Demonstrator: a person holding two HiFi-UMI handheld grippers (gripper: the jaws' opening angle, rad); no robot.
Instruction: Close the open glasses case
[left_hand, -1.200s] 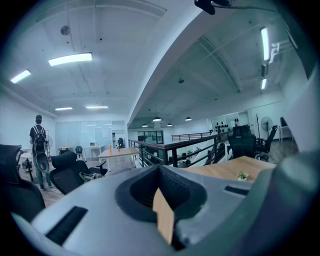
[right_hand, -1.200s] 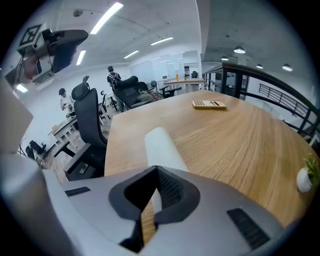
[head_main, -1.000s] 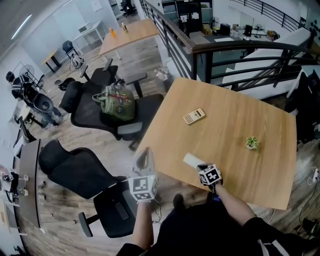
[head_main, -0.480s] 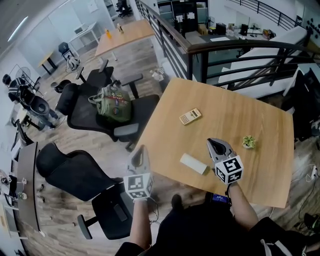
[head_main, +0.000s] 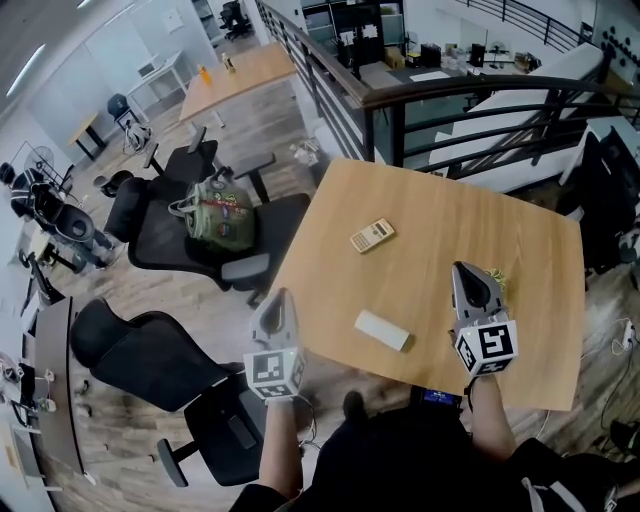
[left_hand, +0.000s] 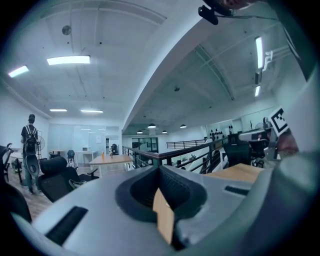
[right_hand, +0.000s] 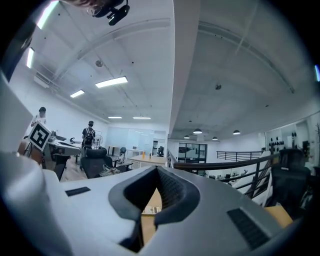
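The white glasses case lies flat with its lid down near the front edge of the wooden table. My right gripper is held up above the table to the right of the case, clear of it, pointing level, jaws shut with nothing between them. My left gripper hovers left of the table's edge, over the floor, also shut and empty. In the left gripper view and the right gripper view the jaws meet, and only the room lies beyond.
A calculator lies mid-table. A small potted plant stands by the right gripper, partly hidden. Black office chairs and a green bag are left of the table. A black railing runs behind it.
My right gripper has left the case's near end and risen up and to the right. The case stays flat on the table. The left gripper has hardly moved.
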